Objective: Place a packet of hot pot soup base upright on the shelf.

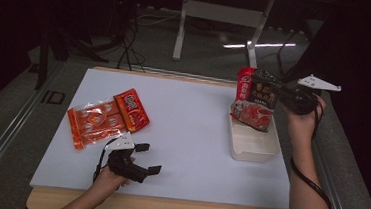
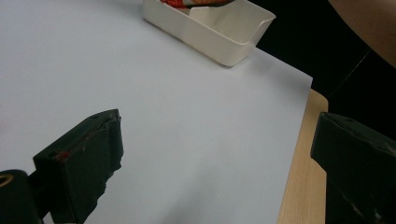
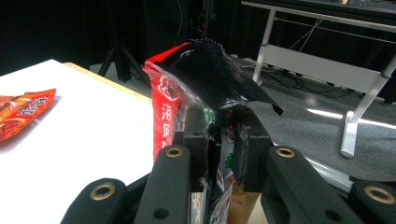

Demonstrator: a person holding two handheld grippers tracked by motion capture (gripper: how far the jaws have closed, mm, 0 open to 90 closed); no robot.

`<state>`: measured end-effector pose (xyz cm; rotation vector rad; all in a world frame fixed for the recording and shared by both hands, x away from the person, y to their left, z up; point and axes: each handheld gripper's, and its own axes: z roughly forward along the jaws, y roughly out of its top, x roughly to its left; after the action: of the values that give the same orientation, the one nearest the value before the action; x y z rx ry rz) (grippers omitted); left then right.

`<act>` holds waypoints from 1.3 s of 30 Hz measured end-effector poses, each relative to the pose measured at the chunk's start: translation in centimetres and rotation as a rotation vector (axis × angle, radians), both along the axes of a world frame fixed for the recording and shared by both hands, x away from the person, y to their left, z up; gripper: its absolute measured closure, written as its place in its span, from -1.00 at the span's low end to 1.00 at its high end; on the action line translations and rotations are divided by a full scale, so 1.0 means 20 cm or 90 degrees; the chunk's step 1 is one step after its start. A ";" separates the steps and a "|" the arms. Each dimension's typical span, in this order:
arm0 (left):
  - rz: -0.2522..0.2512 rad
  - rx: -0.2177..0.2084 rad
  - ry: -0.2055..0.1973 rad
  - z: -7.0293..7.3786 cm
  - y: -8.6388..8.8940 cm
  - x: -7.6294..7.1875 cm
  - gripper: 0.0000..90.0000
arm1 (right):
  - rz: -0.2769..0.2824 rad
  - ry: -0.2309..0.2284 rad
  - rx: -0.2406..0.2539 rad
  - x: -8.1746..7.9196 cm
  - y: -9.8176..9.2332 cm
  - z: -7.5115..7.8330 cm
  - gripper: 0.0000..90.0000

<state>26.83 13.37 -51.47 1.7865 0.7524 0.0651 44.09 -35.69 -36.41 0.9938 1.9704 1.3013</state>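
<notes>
We count three snack packets: one black-and-red packet in the right gripper, and two orange-red packets lying overlapped on the white table top, up and left of the left gripper. One white plastic bin. Two grippers.

Right gripper: jaws squeezed nearly together on the black-and-red packet, pads pressing its rim from both sides, clear in the right gripper view where the packet stands up between the jaws and bulges above them. The packet sticks out from the jaw tips toward the table's middle, held off the surface, directly above the far end of the bin. Long axis roughly upright in the high view, red strip edge on the side away from the gripper, lower end dipping toward the bin's rim; we cannot tell if it touches the bin.

Left gripper: jaws spread wide, nothing between them, sitting low at the near edge of the table. In the left gripper view the bin lies well ahead of its jaws, bare table in between.
</notes>
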 end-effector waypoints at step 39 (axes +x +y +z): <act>0.007 -0.005 -0.003 0.00 0.01 0.00 -0.94 | 0.011 0.053 0.089 -0.07 -0.14 -0.26 0.28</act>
<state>26.90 13.57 -51.43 1.7738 0.7583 0.0745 42.76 -38.55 -41.55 1.1161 1.9760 1.4450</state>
